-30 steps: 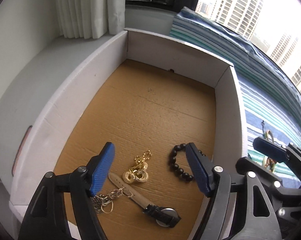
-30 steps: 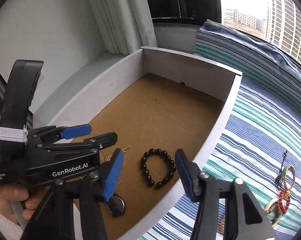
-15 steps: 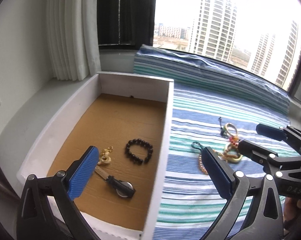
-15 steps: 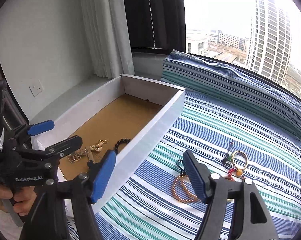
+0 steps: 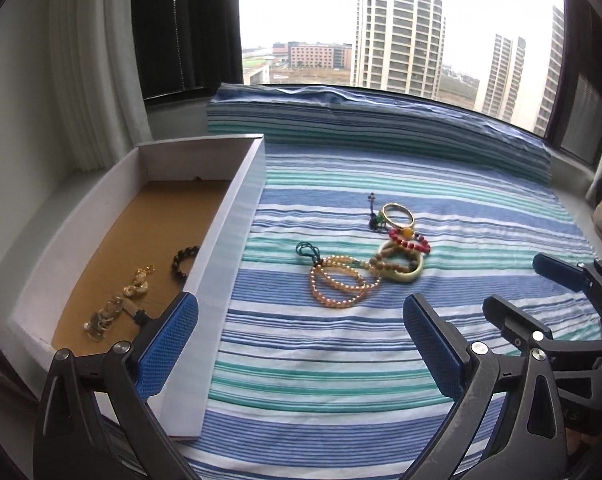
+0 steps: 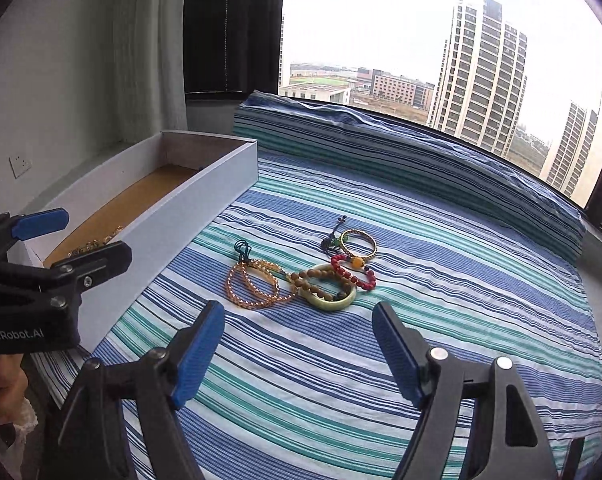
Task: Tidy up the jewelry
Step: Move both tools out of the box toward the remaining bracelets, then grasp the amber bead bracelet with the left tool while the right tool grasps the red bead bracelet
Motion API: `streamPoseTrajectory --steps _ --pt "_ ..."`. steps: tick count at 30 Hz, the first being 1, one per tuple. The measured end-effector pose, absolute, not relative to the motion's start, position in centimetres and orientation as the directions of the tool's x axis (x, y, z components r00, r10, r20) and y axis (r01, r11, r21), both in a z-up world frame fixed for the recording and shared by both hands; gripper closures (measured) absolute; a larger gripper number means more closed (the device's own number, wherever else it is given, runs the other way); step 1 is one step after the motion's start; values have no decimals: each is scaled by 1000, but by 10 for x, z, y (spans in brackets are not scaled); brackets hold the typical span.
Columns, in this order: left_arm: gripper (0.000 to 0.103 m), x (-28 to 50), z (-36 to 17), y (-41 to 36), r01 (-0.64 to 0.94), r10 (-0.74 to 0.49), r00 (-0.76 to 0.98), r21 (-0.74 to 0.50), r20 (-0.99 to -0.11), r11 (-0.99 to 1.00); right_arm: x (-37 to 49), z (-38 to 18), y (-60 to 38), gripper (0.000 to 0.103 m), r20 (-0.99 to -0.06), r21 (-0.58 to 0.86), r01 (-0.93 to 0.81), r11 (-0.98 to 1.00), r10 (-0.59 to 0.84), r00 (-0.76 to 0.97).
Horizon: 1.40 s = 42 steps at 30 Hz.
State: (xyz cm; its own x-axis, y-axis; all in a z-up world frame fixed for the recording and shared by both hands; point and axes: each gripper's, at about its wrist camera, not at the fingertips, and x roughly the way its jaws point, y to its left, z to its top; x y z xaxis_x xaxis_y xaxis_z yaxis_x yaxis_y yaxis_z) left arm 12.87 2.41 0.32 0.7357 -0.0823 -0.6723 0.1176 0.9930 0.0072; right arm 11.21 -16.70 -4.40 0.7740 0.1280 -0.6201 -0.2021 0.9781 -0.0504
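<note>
A white box (image 5: 237,216) with a brown floor holds a black bead bracelet (image 5: 181,262), a gold chain (image 5: 139,280) and a watch partly hidden behind my left finger. To its right, loose jewelry lies on the striped cloth: an amber bead strand (image 5: 337,284) (image 6: 253,284), a pale green bangle (image 6: 329,300) under wooden beads, a red bead bracelet (image 6: 353,272) and a gold bangle (image 6: 359,242). My left gripper (image 5: 299,300) (image 6: 95,232) is open and empty, near the box's front right corner. My right gripper (image 6: 297,312) (image 5: 513,282) hovers short of the pile, jaws opening, nothing between them.
The blue, green and white striped cloth (image 6: 441,320) covers a window seat, rising to a cushion ridge (image 5: 381,128) below the window. A white curtain (image 5: 89,80) and wall stand left of the box. A hand (image 6: 1,372) holds the left gripper's handle.
Both grippers have drawn back from above the box and swung right over the striped cloth. Their jaws have spread wider. The loose jewelry pile has come to the middle of both views.
</note>
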Motion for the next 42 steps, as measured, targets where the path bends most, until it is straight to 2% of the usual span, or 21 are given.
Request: streamPoseTrajectory --steps 9,11,14,16,18,21,25,29,34,35,37,38,39,42 --pt "1 122 -12 0 147 -32 749 120 -661 982 100 -50 -198 25 -610 -38 -139 989 88 788" --pt "1 123 -21 1 181 -72 724 88 -686 979 96 -53 -204 25 -603 -42 -122 992 73 794" --pt "1 121 -50 10 210 -178 649 -51 -740 976 95 -63 -214 25 -611 -36 -94 995 53 790" --pt "1 118 -79 12 221 -201 563 -88 -802 971 93 -72 -221 25 -619 -25 -88 996 54 784" --pt "2 114 -106 8 277 -197 492 -62 -848 959 90 -84 -229 24 -628 -23 -79 997 47 777" --pt "2 109 -125 4 278 -119 494 27 -861 960 93 -107 -237 21 -669 -10 -77 997 51 742" --pt "2 123 -118 7 267 -132 507 10 -852 964 108 -133 -243 21 -732 45 -93 995 96 674" --pt "2 162 -93 11 227 -185 527 -72 -829 971 120 -137 -247 21 -737 61 -90 994 106 668" --pt "2 236 -89 10 135 -135 550 -71 -824 988 130 -140 -248 21 -741 102 -86 991 134 658" --pt "3 250 -95 9 119 -119 544 -64 -831 991 130 -141 -248 21 -742 109 -86 990 139 656" --pt "11 276 -110 9 92 -99 514 -61 -852 994 129 -144 -248 21 -745 130 -87 988 155 648" --pt "22 286 -120 9 80 -98 492 -67 -865 995 128 -145 -248 21 -748 140 -90 986 165 643" --pt "27 295 -128 10 68 -105 463 -82 -880 994 127 -147 -247 21 -750 146 -92 985 171 639" --pt "27 306 -145 10 56 -132 431 -120 -893 991 123 -149 -248 21 -753 152 -94 984 177 633"
